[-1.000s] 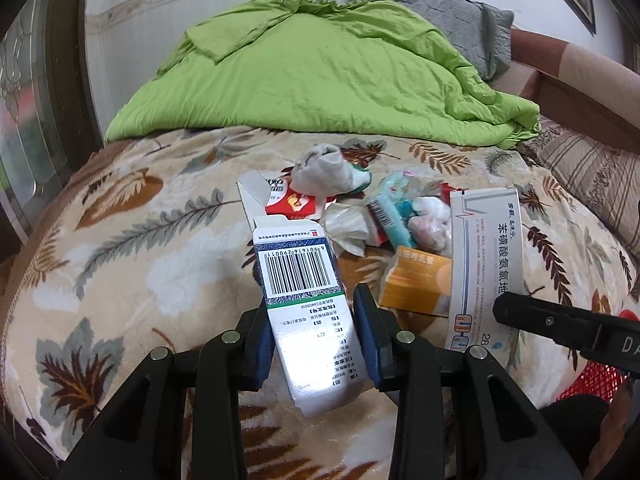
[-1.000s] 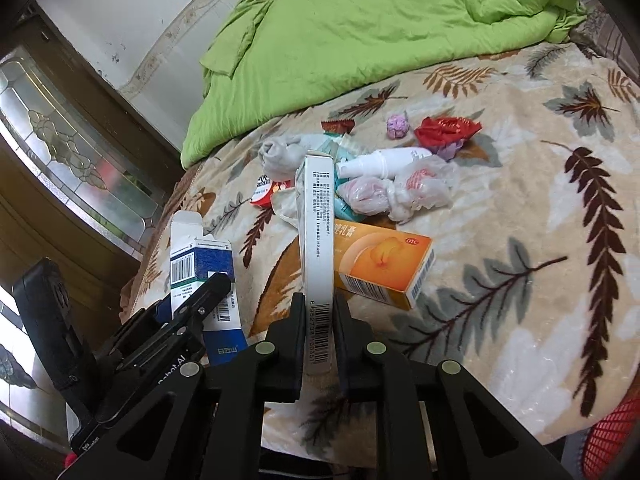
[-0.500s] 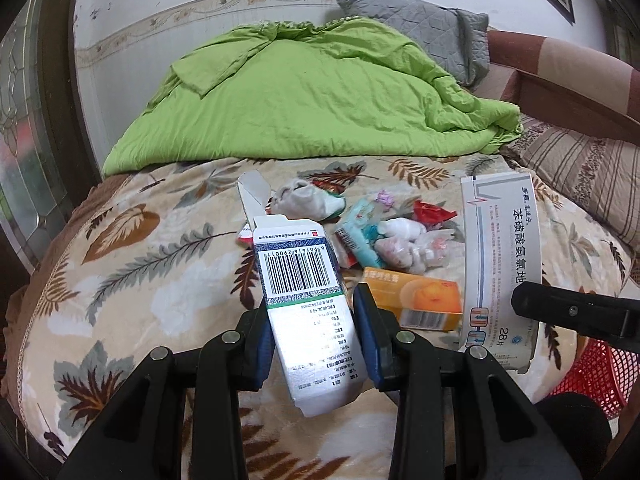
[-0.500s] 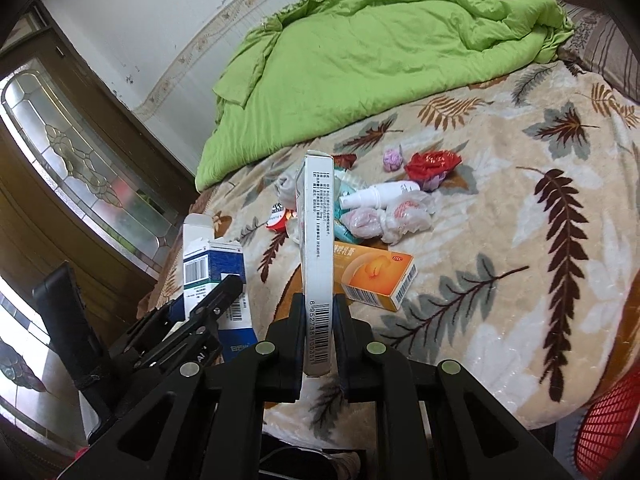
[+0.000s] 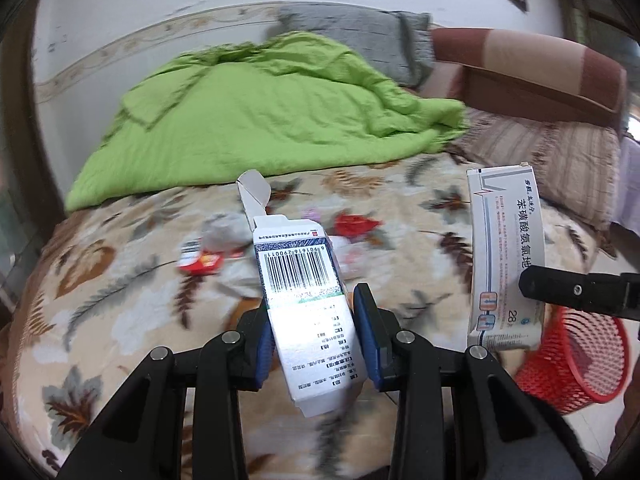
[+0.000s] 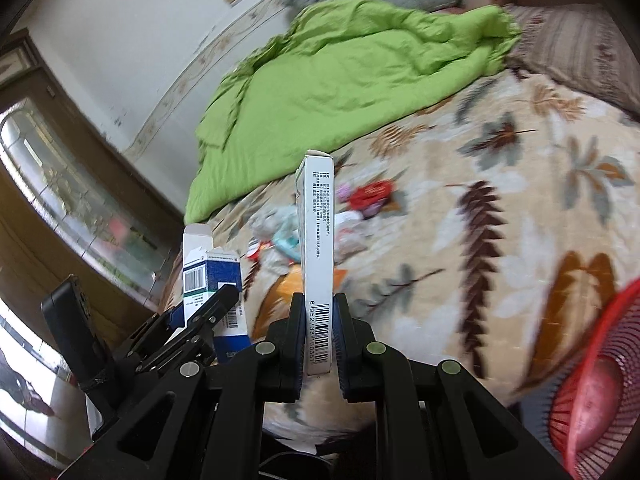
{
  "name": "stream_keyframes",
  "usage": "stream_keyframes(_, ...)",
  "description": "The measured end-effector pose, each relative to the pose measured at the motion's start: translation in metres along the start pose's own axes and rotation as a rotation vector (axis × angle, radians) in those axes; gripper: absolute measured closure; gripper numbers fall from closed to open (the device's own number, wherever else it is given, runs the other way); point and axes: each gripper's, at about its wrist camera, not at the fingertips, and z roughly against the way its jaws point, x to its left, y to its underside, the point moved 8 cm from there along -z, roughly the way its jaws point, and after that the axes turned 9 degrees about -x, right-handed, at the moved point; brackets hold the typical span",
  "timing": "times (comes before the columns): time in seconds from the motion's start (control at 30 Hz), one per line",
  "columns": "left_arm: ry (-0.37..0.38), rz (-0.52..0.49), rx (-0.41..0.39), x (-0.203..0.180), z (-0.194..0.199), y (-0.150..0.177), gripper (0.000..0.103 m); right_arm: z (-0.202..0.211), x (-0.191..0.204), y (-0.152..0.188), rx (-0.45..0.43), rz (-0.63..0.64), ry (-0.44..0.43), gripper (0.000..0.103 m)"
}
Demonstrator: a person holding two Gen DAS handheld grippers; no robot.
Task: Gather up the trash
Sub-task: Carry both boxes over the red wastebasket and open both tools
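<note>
Up close, the left gripper (image 5: 316, 332) is matte black with angular, strut-like arms, round silver screw heads dotted along them and blue pads lining the inner faces of its fingers (image 5: 366, 330). The right gripper (image 6: 318, 332) is the same black build, silver screws at the joints, dark ribbed pads on its fingers (image 6: 343, 336). Seen side-on from the right wrist camera, the left one shows a stack of black linkage bars with small bolts and a blocky black body behind them.

Green quilt (image 5: 264, 120), grey pillow (image 5: 356, 36), prob. striped cushion (image 5: 560, 160).
</note>
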Motion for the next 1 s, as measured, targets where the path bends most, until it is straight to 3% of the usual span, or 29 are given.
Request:
stream_keyframes(0.27, 0.291, -0.062, 0.053, -0.110, 0.003, -0.003, 0.068, 0.090, -0.092, -0.011, -0.106, -0.120, 0.178, 0.089)
stream_keyframes(0.47, 0.540, -0.090, 0.164, -0.210, 0.004, 0.008, 0.068, 0.160, -0.165, 0.006, -0.155, -0.202, 0.366, 0.089)
stream_keyframes(0.63, 0.685, -0.135, 0.263, -0.276, 0.006, 0.027, 0.067, 0.186, -0.213, 0.025, -0.138, -0.270, 0.454, 0.089)
stream_keyframes(0.8, 0.715, -0.154, 0.280, -0.305, 0.009, 0.033, 0.054, 0.192, -0.233, 0.037, -0.092, -0.305, 0.506, 0.081)
stream_keyframes(0.87, 0.698, -0.152, 0.259, -0.298, 0.011, 0.030, 0.047, 0.195, -0.234, 0.035, -0.101, -0.288, 0.524, 0.081)
stream_keyframes(1.0, 0.650, -0.096, 0.244, -0.267, 0.003, 0.019, 0.046, 0.189, -0.222, 0.021, -0.121, -0.255, 0.501, 0.081)
